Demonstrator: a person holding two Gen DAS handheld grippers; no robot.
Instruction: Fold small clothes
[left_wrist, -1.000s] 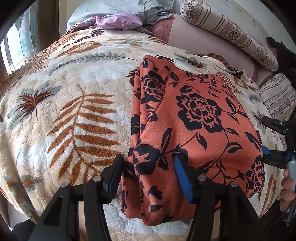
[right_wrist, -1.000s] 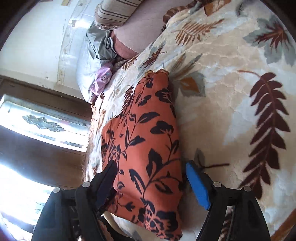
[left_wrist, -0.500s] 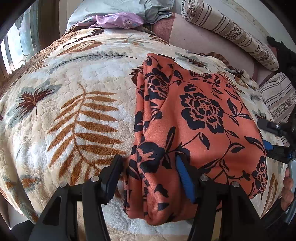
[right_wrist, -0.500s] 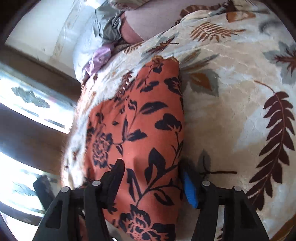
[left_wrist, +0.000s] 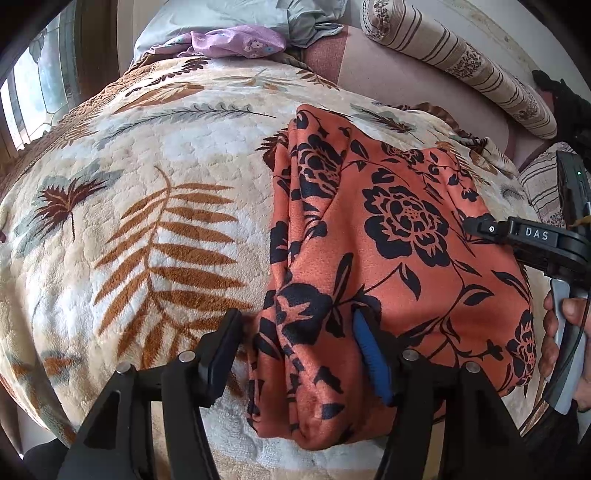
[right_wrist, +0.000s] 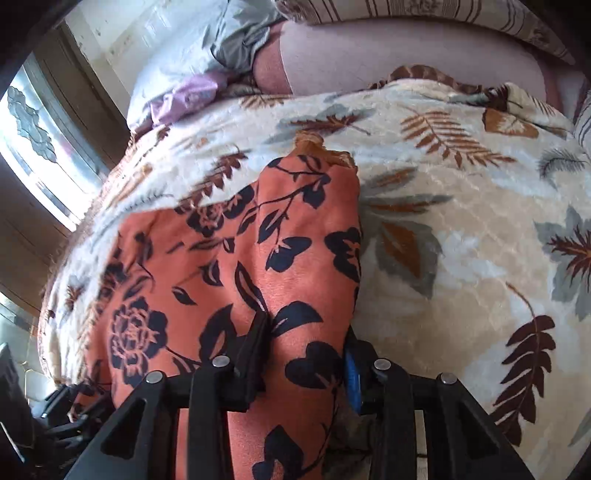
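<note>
Right wrist: right gripper (right_wrist: 304, 350) has just clenched the orange garment (right_wrist: 229, 266); left gripper (left_wrist: 295, 339) straddles it, released.

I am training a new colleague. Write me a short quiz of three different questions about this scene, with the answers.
1. True or false: the orange floral garment lies on a bare wooden table.
2. What do the right tongs grip? A) a striped pillow B) a fold of the garment C) nothing
3. Fill in: the blanket is printed with ___.

Key: 1 false, it lies on the blanket. 2 B; the jaws have just been closing on that fold. 3 leaves.
</note>
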